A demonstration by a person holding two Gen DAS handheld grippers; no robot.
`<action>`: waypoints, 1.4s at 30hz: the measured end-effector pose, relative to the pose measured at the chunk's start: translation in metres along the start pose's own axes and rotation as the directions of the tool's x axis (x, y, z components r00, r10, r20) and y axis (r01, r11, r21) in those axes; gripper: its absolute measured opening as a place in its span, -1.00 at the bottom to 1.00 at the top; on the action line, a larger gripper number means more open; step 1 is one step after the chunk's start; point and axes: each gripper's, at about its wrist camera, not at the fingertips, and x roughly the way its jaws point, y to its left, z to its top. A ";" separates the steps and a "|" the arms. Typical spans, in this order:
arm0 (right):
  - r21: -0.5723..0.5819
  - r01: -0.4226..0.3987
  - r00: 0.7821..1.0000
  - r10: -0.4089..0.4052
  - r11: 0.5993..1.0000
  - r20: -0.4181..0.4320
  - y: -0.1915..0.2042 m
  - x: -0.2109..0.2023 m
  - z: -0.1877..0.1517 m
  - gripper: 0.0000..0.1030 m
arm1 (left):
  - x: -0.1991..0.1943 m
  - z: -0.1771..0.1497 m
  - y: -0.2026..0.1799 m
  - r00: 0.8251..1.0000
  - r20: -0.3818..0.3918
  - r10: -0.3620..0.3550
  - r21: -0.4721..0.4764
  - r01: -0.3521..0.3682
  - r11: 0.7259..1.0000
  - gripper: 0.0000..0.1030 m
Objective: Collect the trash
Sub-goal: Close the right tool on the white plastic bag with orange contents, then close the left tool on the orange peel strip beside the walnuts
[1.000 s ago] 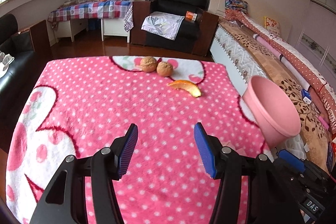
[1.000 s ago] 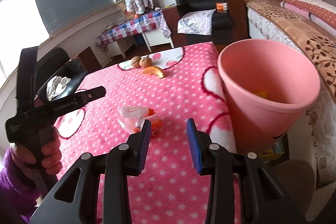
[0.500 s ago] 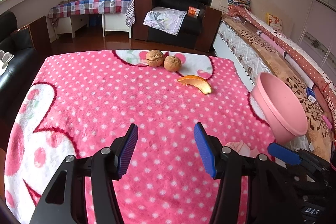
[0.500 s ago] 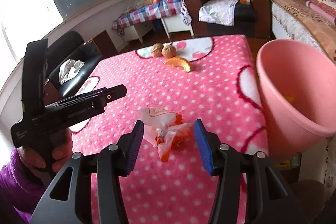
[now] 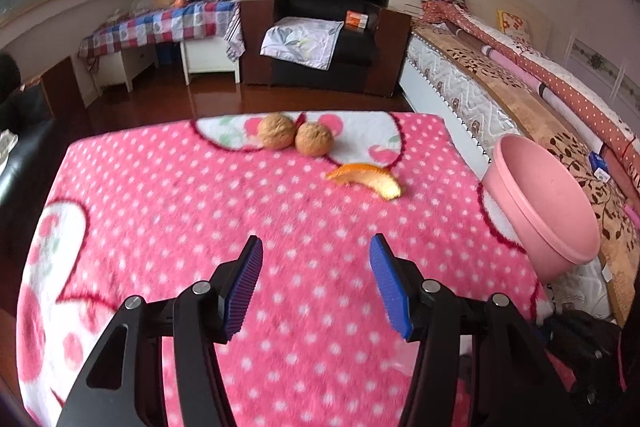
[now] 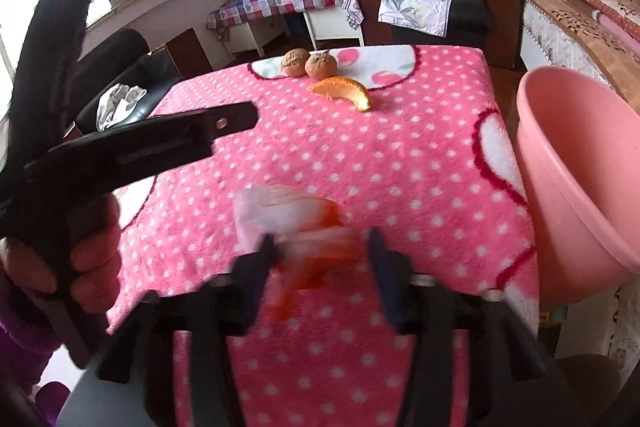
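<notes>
The pink-dotted blanket point(image 6: 400, 155) carries the scraps; the pink bin point(image 6: 576, 187) waits at its right edge for drops. My left gripper point(image 5: 316, 283) hangs wide and empty. My right gripper point(image 6: 320, 267) is closing around the crumpled wrapper point(image 6: 288, 219), not visibly pinching it yet. Orange peel point(image 5: 366, 179) lies beyond.

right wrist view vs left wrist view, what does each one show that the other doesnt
Only the right wrist view shows the crumpled wrapper between the closing fingers of the right gripper, and the hand holding the left gripper's handle. Only the left wrist view shows the left gripper from behind, open over bare blanket with nothing between its fingers. Both show the two walnuts, the orange peel, the pink bin beside the table and the pink dotted blanket.
</notes>
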 end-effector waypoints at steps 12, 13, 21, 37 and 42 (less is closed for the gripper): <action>0.088 0.052 0.996 -0.058 0.995 0.066 -0.022 -0.017 -0.008 -0.37 | 0.057 0.038 -0.028 0.998 -0.032 -0.049 0.244 0.056 0.968 0.07; 0.099 0.048 0.996 -0.055 0.994 0.069 -0.024 -0.017 -0.008 -0.37 | 0.061 0.040 -0.030 0.998 -0.035 -0.050 0.263 0.058 0.963 0.07; 0.143 0.013 0.998 -0.021 0.990 0.057 -0.032 -0.014 -0.007 -0.37 | 0.098 0.050 -0.042 0.996 -0.073 -0.045 0.412 0.071 0.908 0.07; 0.161 0.006 0.999 -0.014 0.987 0.050 -0.034 -0.010 -0.006 -0.37 | 0.117 0.051 -0.052 0.994 -0.081 -0.075 0.451 0.104 0.887 -0.50; 0.161 0.005 0.999 -0.014 0.987 0.050 -0.034 -0.010 -0.006 -0.37 | 0.116 0.054 -0.044 0.994 -0.085 -0.069 0.395 0.097 0.913 -0.79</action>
